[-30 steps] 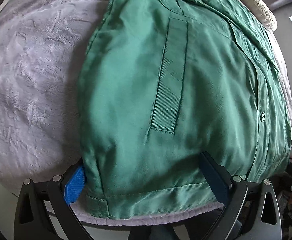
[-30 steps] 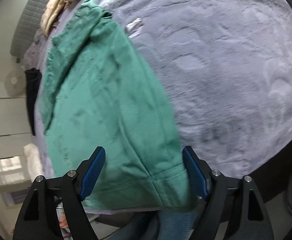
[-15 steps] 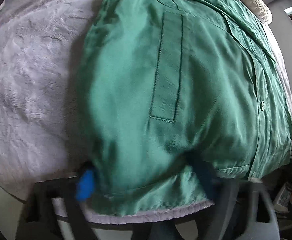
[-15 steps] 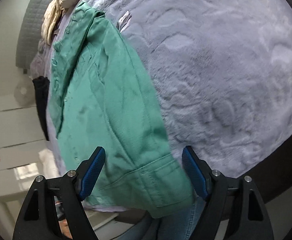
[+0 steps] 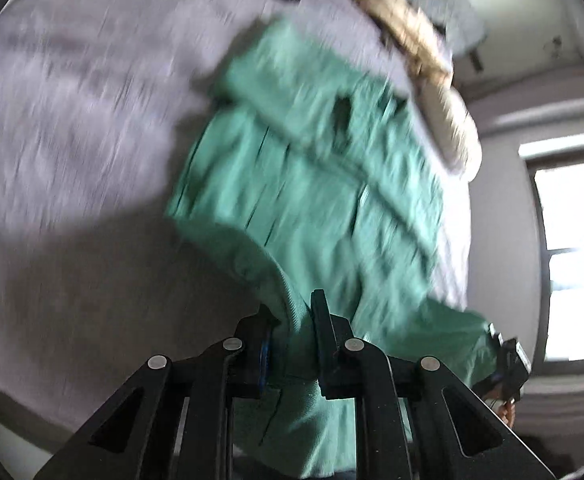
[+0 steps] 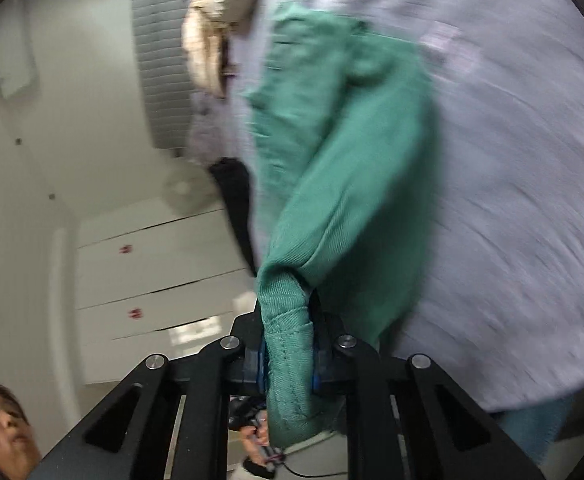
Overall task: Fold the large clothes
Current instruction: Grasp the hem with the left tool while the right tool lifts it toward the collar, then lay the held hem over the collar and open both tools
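- Between the left tool's (image 5: 294, 334) fingers, a bunched hem of the green jacket (image 5: 316, 184) is pinched; the rest stretches ahead over the grey bed (image 5: 72, 120).
- Right tool (image 6: 288, 344) clamps a stitched corner of the same jacket (image 6: 344, 184), which trails forward onto the bed (image 6: 512, 200).
- Both views are motion-blurred.
- A cream garment (image 5: 424, 60) lies beyond the jacket.

Jacket (image 5: 312, 184) on bed (image 5: 72, 120) — cushion (image 5: 424, 60) beyond jacket.
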`<state>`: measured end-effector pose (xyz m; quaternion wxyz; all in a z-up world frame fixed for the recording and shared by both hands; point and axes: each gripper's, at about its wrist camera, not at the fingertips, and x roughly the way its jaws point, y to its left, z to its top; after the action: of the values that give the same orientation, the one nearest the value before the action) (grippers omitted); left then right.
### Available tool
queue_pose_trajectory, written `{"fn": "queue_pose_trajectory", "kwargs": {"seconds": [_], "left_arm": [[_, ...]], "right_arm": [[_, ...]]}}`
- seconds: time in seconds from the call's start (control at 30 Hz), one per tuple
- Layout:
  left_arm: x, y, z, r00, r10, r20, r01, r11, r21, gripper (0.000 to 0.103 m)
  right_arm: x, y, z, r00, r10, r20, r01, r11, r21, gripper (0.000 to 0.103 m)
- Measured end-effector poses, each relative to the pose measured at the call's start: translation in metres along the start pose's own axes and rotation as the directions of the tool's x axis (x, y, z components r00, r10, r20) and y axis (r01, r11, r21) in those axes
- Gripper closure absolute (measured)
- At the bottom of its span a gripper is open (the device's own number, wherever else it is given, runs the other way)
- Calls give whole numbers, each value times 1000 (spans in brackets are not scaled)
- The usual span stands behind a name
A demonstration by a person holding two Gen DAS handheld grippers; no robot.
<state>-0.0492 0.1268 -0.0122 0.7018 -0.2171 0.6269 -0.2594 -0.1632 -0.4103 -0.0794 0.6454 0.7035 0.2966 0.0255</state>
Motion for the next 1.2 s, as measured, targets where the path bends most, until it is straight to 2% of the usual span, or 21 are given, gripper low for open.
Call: {"fn": "queue_pose_trajectory", "kwargs": {"seconds": [0.1, 0.3, 0.47, 0.6, 0.63, 0.67, 0.7, 0.73, 0.77, 0.87, 0.9, 0.97, 1.0, 1.1, 1.13, 1.17, 1.2], "left_arm": [[2, -17, 41, 997, -4, 71, 5, 1000, -13, 85], [35, -39, 128, 978, 61, 198, -47, 996, -73, 85], [68, -29, 179, 970, 167, 177, -152, 984, -97, 84], [103, -26, 213, 960, 256, 109, -254, 967, -37, 84], [110, -28, 220, 956, 282, 83, -282, 959, -8, 74], [113, -31, 225, 944, 320, 80, -323, 946, 20, 63], [112, -33, 227, 930, 356, 96, -361, 931, 44, 32], [106, -39, 228, 909, 391, 143, -403, 912, 72, 15], [100, -43, 229, 900, 395, 184, -417, 903, 104, 14], [95, -50, 234, 894, 400, 202, -437, 878, 194, 14], [98, -52, 236, 883, 422, 205, -462, 858, 223, 14], [105, -52, 239, 871, 446, 207, -489, 832, 261, 14], [113, -51, 242, 865, 460, 201, -500, 819, 282, 14], [138, -49, 250, 865, 473, 167, -501, 809, 307, 14], [146, -47, 254, 868, 473, 154, -497, 810, 311, 14], [155, -46, 257, 870, 473, 140, -493, 812, 312, 14], [166, -44, 261, 868, 480, 129, -495, 811, 311, 14]], "right_arm": [[25, 30, 40, 999, 45, -20, -45, 999, -24, 86], [69, 68, 132, 998, 37, -42, -39, 999, -35, 86], [99, 58, 193, 999, -32, 27, 30, 998, 60, 86], [122, 51, 219, 991, -115, 74, 108, 990, 91, 81], [126, 51, 223, 987, -138, 79, 130, 987, 96, 78], [131, 51, 227, 982, -174, 78, 166, 981, 100, 67], [133, 52, 230, 976, -203, 78, 195, 976, 102, 54], [137, 54, 231, 971, -223, 85, 215, 972, 94, 49], [137, 58, 232, 967, -238, 95, 231, 970, 76, 40], [132, 78, 232, 948, -295, 120, 299, 954, -20, 39], [131, 85, 233, 934, -335, 129, 345, 936, -66, 39], [133, 98, 237, 881, -449, 151, 470, 867, -167, 39], [137, 103, 238, 848, -504, 166, 530, 819, -220, 39], [162, 113, 243, 726, -652, 218, 678, 627, -384, 39], [169, 114, 243, 700, -676, 230, 699, 581, -417, 39], [181, 113, 246, 660, -709, 247, 723, 512, -464, 39], [187, 111, 247, 637, -727, 256, 735, 471, -488, 39]]}}
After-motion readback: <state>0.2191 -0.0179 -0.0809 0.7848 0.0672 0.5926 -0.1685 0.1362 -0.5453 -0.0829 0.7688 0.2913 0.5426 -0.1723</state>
